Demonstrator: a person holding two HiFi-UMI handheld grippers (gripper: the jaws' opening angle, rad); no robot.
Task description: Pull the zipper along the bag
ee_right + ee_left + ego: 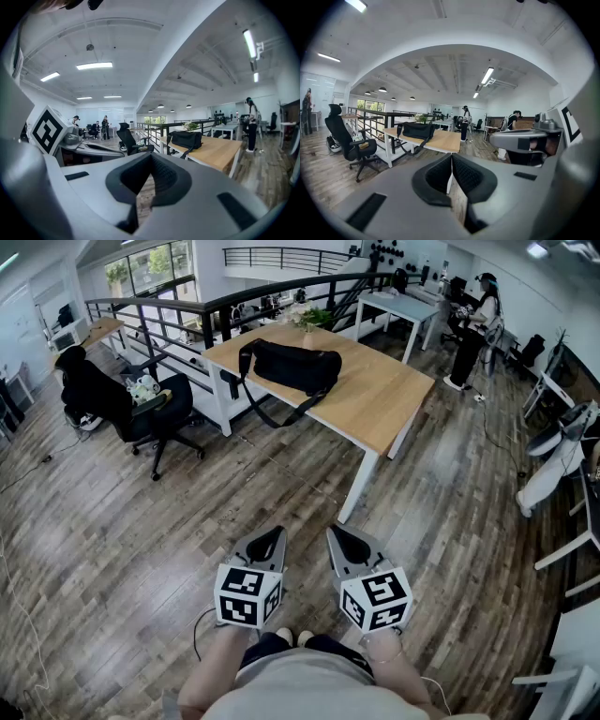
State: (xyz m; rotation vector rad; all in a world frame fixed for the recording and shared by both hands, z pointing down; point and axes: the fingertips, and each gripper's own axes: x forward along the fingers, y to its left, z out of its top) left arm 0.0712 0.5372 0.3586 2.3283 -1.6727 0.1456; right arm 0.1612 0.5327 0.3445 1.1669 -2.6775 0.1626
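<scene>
Head view: bag well beyond L hand-held gripper & R hand-held gripper.

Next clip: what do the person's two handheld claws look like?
Both the left claw and right claw are grey plastic wedges with black ribbed pads. Each carries a white cube printed with black square markers. The person wears a light grey top.

The left gripper and the right gripper are light grey, wedge-shaped shells. Black ribbed pads line their jaws. Each has a white cube at the rear, printed with black square markers. A thin dark cable loops beside the left cube. The person wears a pale grey top and dark legwear.
</scene>
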